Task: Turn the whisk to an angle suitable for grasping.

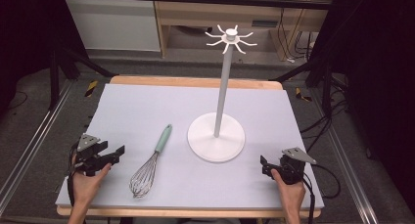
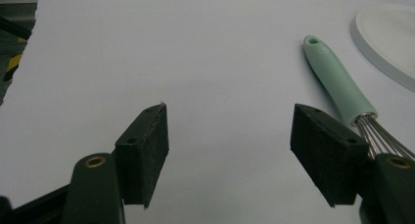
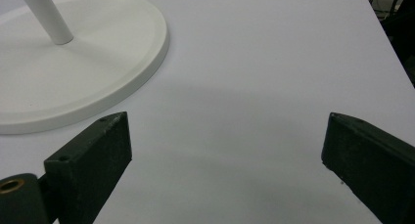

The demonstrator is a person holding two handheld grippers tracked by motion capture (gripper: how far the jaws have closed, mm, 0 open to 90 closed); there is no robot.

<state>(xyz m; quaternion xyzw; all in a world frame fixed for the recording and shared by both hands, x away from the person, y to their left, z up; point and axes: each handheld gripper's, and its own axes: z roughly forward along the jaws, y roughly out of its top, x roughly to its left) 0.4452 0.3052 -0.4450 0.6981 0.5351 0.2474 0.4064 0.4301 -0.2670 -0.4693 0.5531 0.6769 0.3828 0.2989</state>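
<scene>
A wire whisk (image 1: pixel 149 165) with a mint-green handle (image 2: pixel 334 80) lies flat on the white mat, handle pointing away. Right of it stands a white rack: round base (image 1: pixel 216 136), tall pole (image 1: pixel 224 87) and a crown of hooks (image 1: pixel 230 38) on top. My left gripper (image 1: pixel 113 152) rests low at the mat's left edge, open, with bare mat between its jaws; the whisk lies just past its right jaw (image 2: pixel 229 136). My right gripper (image 1: pixel 265 165) sits at the mat's front right, open and holding nothing (image 3: pixel 226 145), with the rack base (image 3: pixel 73 77) ahead to its left.
The white mat (image 1: pixel 147 106) covers a wooden table (image 1: pixel 195 81). Metal frame rails (image 1: pixel 29 150) run along both sides, with cables (image 1: pixel 323 121) on the floor at the right. Wooden shelving (image 1: pixel 195 13) stands behind the table.
</scene>
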